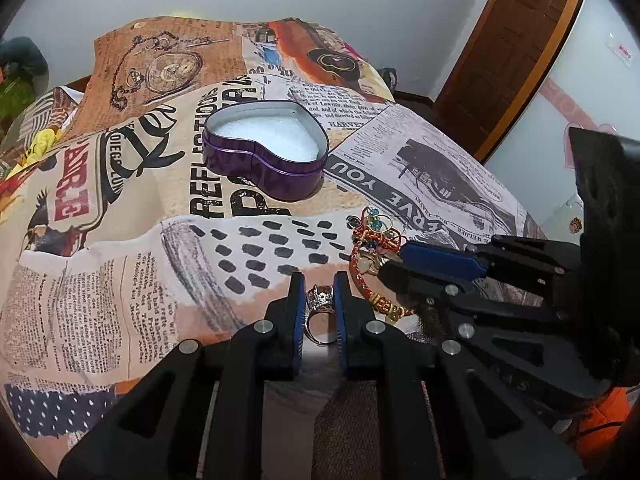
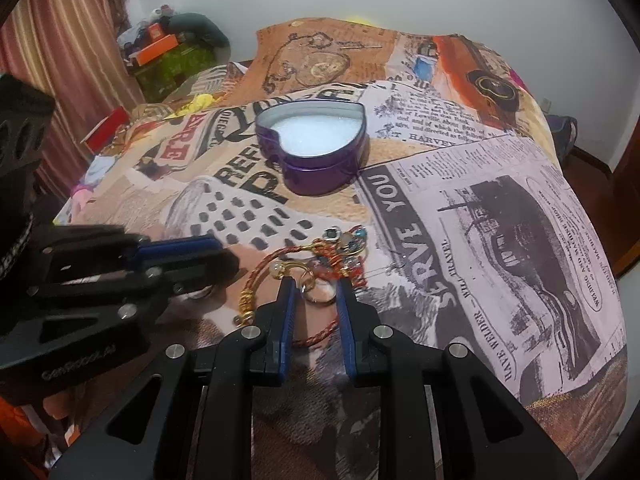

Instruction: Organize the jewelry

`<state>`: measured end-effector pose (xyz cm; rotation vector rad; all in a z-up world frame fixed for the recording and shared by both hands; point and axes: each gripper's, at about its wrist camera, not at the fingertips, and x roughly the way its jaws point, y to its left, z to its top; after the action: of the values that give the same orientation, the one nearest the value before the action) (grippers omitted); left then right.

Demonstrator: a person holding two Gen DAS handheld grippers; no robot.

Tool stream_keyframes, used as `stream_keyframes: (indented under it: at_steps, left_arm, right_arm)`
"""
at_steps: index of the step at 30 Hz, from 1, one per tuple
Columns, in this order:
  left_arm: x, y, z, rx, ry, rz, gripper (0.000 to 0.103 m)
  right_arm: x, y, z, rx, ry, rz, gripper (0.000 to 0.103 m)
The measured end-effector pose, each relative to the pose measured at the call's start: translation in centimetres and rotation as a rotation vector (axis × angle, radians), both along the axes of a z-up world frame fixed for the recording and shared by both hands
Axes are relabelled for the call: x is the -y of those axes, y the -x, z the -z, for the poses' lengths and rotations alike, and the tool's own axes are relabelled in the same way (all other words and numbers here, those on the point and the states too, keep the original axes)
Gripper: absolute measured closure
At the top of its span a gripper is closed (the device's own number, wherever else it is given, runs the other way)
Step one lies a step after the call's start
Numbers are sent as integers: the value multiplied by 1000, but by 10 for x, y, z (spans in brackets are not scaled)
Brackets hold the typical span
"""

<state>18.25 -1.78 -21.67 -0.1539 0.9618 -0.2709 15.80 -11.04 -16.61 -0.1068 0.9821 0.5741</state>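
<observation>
A silver ring (image 1: pixel 319 312) with an ornate filigree crown is clamped between the blue-padded fingers of the left gripper (image 1: pixel 319 300), held upright just above the printed cloth (image 1: pixel 120 300). The right gripper (image 2: pixel 314 296) stands parted, its fingers bracketing a plain metal ring (image 2: pixel 316 294) in the jewelry pile (image 2: pixel 320 264) — whether the pads touch it cannot be told. The pile is made of a twisted red-and-gold cord bracelet (image 2: pixel 260 276) with gold beads, blue glass beads and thin gold hoops, tangled together on the cloth. Farther back a heart-shaped purple tin (image 1: pixel 266 150) sits open, its metal wall smooth and glossy, lined with a white grainy pad. The cloth is printed as a newspaper collage; "YOU", "HARVEY" and "REFLECTIONS" are legible, beside a pocket-watch drawing. "GenROBOT.AI" is embossed on the left gripper's black body in the right wrist view.
</observation>
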Motion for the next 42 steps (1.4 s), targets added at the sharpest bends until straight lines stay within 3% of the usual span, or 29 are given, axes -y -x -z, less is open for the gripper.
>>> stream_keyframes:
  at_steps: [13, 17, 19, 28, 32, 38, 42]
  left_arm:
    - [-1, -1, 1, 3, 4, -1, 90]
    - [-2, 0, -2, 11, -1, -10, 90]
    - [-3, 1, -4, 17, -1, -17, 90]
    - [-2, 11, -19, 61, -16, -26, 90]
    - [-3, 15, -22, 68, -13, -32, 90]
    - [-8, 20, -23, 77, -6, -41, 90]
    - [-13, 19, -22, 75, 5, -53, 90]
  right_arm:
    - [1, -7, 5, -8, -13, -4, 82]
    - [2, -5, 1, 12, -4, 4, 86]
    - [4, -4, -3, 18, -11, 11, 97]
    - [9, 5, -18, 29, -28, 5, 98]
    - [5, 3, -12, -53, -53, -20, 93]
    - [1, -7, 1, -94, -36, 17, 92]
    - [2, -17, 4, -110, -28, 33, 79]
